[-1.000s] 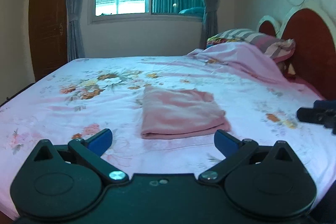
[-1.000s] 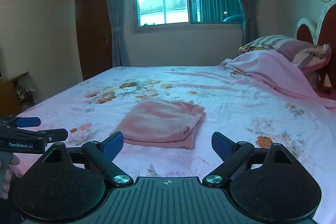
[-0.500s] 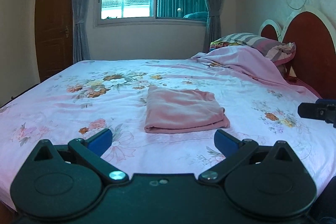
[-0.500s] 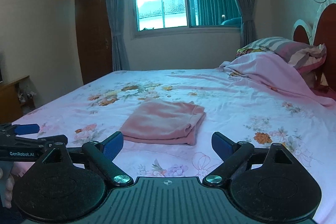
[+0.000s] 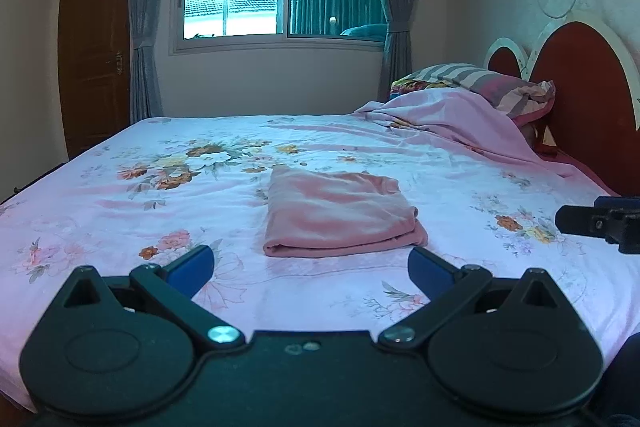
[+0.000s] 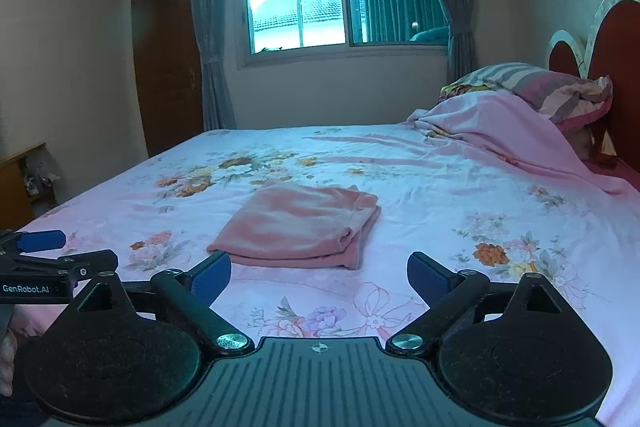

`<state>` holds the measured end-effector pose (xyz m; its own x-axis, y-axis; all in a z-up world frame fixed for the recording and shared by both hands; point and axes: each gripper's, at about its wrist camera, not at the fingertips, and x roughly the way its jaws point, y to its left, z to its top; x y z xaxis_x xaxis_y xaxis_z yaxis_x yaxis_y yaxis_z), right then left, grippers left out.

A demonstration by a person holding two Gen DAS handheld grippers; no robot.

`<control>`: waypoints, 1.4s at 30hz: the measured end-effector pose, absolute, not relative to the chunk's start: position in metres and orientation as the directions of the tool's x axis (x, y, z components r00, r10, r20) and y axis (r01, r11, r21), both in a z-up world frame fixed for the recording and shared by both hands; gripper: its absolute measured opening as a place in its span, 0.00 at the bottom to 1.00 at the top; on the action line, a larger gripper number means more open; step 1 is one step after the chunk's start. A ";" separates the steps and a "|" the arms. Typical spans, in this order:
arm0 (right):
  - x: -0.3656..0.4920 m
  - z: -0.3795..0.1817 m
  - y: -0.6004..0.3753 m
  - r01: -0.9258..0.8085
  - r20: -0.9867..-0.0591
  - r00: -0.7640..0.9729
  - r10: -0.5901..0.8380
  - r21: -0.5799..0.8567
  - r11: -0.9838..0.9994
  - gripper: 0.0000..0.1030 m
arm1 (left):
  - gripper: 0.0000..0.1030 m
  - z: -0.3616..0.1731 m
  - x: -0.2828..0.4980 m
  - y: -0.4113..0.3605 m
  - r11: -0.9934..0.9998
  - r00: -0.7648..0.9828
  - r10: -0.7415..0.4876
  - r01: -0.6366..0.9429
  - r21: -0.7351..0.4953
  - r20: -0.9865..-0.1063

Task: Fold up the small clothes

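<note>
1. The bed point(image 5: 120, 211), under its floral pink sheet, stretches away ahead of both grippers.
2. The pink folded garment point(image 5: 340, 215) lies flat on the sheet, just ahead of the left gripper point(image 5: 312, 267) and slightly ahead-left of the right gripper point(image 6: 320, 273).
3. Both grippers hover spread wide, holding nothing, clear of the cloth.
</note>
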<state>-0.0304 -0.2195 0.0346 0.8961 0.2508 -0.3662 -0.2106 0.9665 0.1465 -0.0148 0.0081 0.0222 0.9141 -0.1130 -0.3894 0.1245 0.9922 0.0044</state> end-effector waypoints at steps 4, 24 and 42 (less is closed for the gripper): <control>-0.030 0.035 -0.221 -0.210 -0.364 0.897 0.251 0.150 0.966 0.92 | 0.99 0.023 -0.014 0.007 0.992 0.914 -0.117 0.129 0.005 -0.388; -0.031 0.036 -0.222 -0.202 -0.358 0.904 0.236 0.129 0.971 1.00 | 0.99 0.027 -0.013 0.004 0.989 0.916 -0.133 0.147 0.009 -0.378; -0.030 0.036 -0.226 -0.199 -0.358 0.903 0.236 0.137 0.970 1.00 | 0.99 0.029 -0.011 0.004 0.989 0.917 -0.134 0.150 0.012 -0.376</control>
<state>-0.0299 -0.2260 0.0360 0.9033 0.2359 -0.3584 -0.1990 0.9704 0.1370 -0.0114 0.0043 0.0294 0.9170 -0.1343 -0.3755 0.1496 0.9887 0.0118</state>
